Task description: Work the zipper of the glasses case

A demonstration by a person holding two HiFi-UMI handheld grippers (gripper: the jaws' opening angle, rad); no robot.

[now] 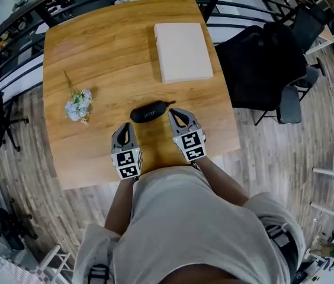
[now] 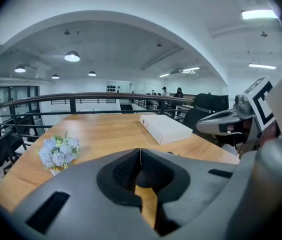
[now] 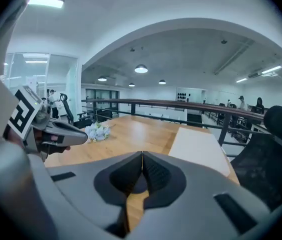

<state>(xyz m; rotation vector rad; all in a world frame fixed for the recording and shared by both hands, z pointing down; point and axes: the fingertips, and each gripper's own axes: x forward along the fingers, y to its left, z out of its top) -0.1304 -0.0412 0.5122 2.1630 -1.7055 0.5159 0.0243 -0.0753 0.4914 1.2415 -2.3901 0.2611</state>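
Note:
The black glasses case [image 1: 149, 112] lies closed on the wooden table [image 1: 96, 46], its zipper pull sticking out at its right end. My left gripper [image 1: 124, 127] hovers just in front of the case's left end, jaws shut with nothing between them. My right gripper [image 1: 175, 113] sits close beside the case's right end, also shut and empty. In the left gripper view the jaws [image 2: 140, 151] meet in a thin line. The right gripper view shows the same closed line [image 3: 142, 156]. Neither gripper view shows the case; the jaws hide it.
A flat white box [image 1: 182, 51] lies at the table's far side. A small bunch of pale blue flowers [image 1: 78, 105] lies to the left. A black office chair [image 1: 262, 64] stands off the table's right edge. A dark railing [image 1: 13, 22] runs behind the table.

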